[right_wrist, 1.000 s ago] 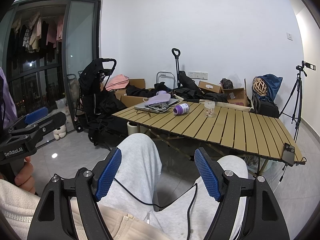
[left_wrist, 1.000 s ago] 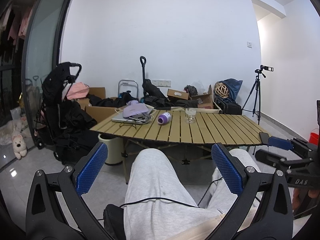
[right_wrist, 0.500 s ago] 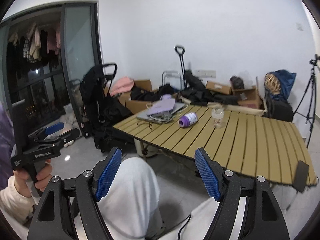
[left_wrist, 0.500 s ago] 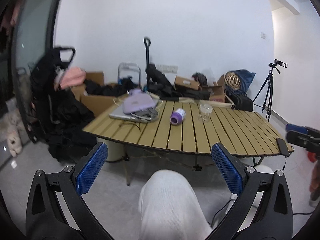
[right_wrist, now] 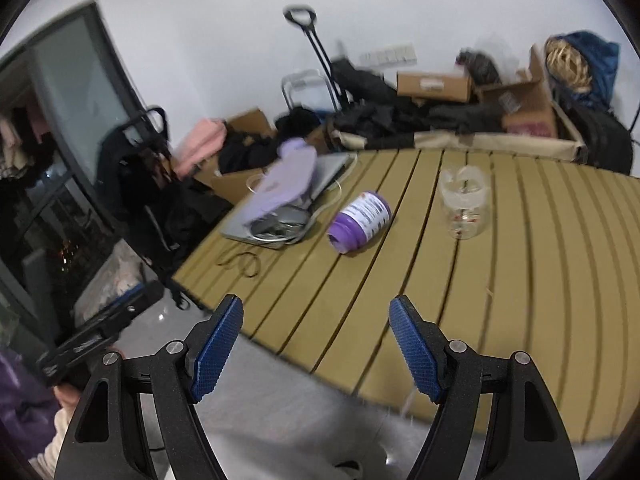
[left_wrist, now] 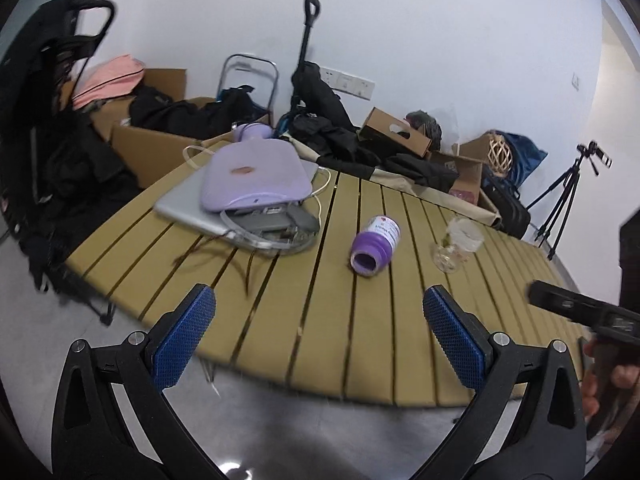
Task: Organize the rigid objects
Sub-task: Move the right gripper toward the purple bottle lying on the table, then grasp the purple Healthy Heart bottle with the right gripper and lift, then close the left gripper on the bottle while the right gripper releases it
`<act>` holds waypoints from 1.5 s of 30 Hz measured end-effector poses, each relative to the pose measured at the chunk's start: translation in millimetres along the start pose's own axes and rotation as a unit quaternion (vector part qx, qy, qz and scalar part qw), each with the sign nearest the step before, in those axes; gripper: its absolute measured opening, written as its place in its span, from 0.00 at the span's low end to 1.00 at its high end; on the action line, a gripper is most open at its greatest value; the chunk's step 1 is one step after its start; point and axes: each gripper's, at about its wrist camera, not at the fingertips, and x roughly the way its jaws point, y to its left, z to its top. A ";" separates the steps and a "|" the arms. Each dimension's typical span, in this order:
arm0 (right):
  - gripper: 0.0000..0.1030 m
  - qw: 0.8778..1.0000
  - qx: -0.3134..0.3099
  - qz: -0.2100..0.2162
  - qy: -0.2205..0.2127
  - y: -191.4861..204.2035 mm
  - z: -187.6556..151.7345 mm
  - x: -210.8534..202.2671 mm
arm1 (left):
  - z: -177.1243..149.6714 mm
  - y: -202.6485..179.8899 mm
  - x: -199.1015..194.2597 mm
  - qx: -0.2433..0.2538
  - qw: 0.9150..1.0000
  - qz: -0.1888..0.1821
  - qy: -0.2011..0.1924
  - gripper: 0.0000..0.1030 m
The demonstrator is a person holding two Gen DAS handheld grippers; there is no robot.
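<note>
A purple bottle (left_wrist: pixel 375 246) lies on its side on the slatted wooden table (left_wrist: pixel 280 320), also in the right wrist view (right_wrist: pixel 359 219). A clear glass jar (left_wrist: pixel 456 243) stands upright to its right (right_wrist: pixel 464 204). A lilac hot-water bottle (left_wrist: pixel 256 176) lies on a silver laptop (left_wrist: pixel 180 208) at the table's back left. My left gripper (left_wrist: pixel 318 336) is open and empty over the table's near edge. My right gripper (right_wrist: pixel 316 346) is open and empty, also at the near edge. Each gripper shows at the side of the other's view.
Cables and a clear tray (left_wrist: pixel 276 232) lie beside the laptop. A thin black loop (right_wrist: pixel 240 262) lies on the table's left part. Behind the table are cardboard boxes (left_wrist: pixel 396 132), dark clothes, a stroller (left_wrist: pixel 44 120) and a tripod (left_wrist: pixel 568 192).
Both grippers have risen and moved forward to the table's near edge. The person's legs have dropped out of view. The table objects have not moved.
</note>
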 end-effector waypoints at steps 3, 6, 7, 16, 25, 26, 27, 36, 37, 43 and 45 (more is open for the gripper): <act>0.78 1.000 0.002 -0.002 0.006 -1.9 14.0 54.9 | 7.5 4.5 31.2 0.000 1.000 -0.003 -0.001 1.00; 0.78 1.000 0.010 -0.005 0.008 -4.0 33.7 112.3 | 10.4 10.5 58.2 -0.001 1.000 0.002 0.001 1.00; 0.78 1.000 0.014 -0.019 0.015 -4.1 40.3 134.4 | 10.9 11.9 66.6 -0.001 1.000 0.007 0.005 1.00; 0.68 0.995 0.090 -0.003 0.050 -40.1 55.1 230.9 | 38.5 3.5 130.6 0.057 0.997 -0.029 0.043 1.00; 0.62 0.977 -0.190 0.052 0.078 -29.9 8.2 159.2 | 43.8 -46.9 162.6 0.040 0.988 -0.126 0.086 1.00; 0.62 0.972 -0.218 0.041 0.074 -27.4 1.2 151.1 | 41.6 -54.6 168.8 0.040 0.986 -0.131 0.092 1.00; 0.62 0.967 -0.245 0.034 0.069 -22.5 -5.4 145.3 | 39.4 -62.0 177.2 0.043 0.985 -0.138 0.100 0.98; 0.63 0.933 -0.357 0.018 0.034 6.6 -44.6 123.9 | 19.5 -84.9 210.3 0.072 0.984 -0.104 0.129 0.43; 0.63 0.937 -0.348 0.009 0.031 1.6 -42.8 123.6 | 17.8 -79.8 208.3 0.069 0.984 -0.099 0.129 0.43; 0.65 0.950 -0.308 -0.014 0.049 -30.6 -39.8 126.2 | 14.4 -81.2 195.4 0.097 0.986 -0.081 0.111 0.43; 0.65 0.953 -0.298 -0.025 0.046 -39.1 -34.4 125.4 | 13.7 -86.0 191.7 0.115 0.984 -0.081 0.108 0.44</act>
